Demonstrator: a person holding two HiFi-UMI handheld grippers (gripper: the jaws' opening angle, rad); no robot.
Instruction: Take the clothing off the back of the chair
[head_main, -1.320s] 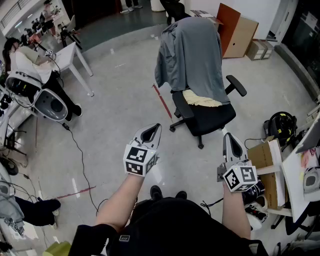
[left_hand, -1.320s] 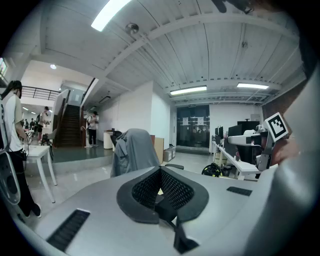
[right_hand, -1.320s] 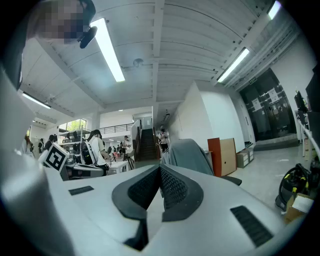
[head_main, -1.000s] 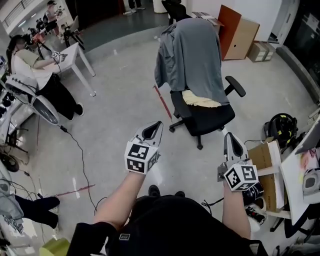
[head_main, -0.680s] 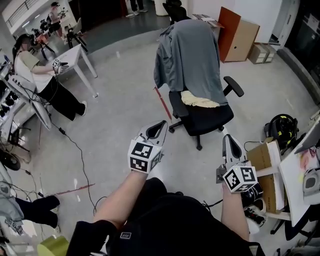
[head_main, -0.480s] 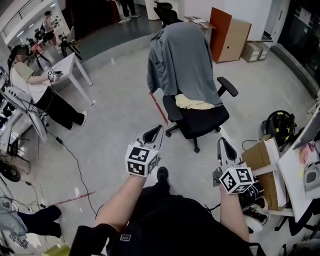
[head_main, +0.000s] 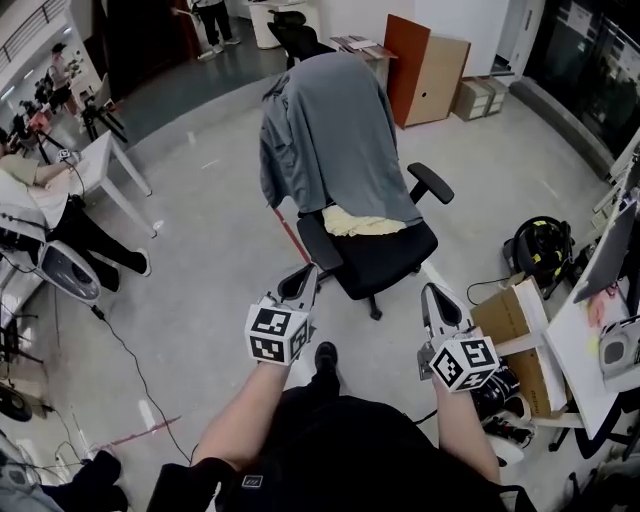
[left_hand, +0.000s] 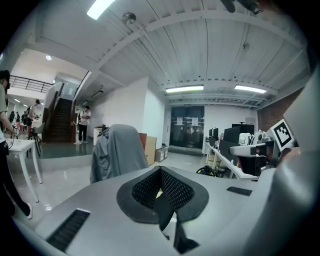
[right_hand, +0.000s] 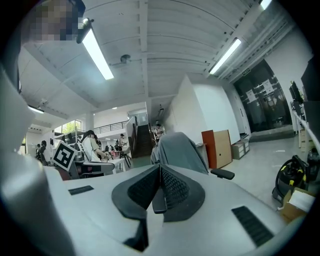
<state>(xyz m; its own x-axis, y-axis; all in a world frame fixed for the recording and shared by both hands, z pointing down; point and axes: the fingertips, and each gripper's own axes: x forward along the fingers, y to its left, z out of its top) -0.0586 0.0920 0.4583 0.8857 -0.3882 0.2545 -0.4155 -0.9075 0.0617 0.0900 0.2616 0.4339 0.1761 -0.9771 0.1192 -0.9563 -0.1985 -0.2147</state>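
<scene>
Approach step: left gripper (head_main: 303, 274) & right gripper (head_main: 433, 292) fingers closed tight, empty; grey clothing (head_main: 335, 130) on chair (head_main: 385, 258) well ahead of fingers. Next prob: get closer, open, grab.

one chair (head_main: 375, 255). one grey shirt (head_main: 325, 130) and one yellow cloth (head_main: 362, 222). two grippers: left gripper (head_main: 303, 277) and right gripper (head_main: 432, 296). one white table (head_main: 103, 160). at least three boxes (head_main: 432, 68). at least three people (head_main: 75, 232) around the hall; farther ones are too small to count.
</scene>
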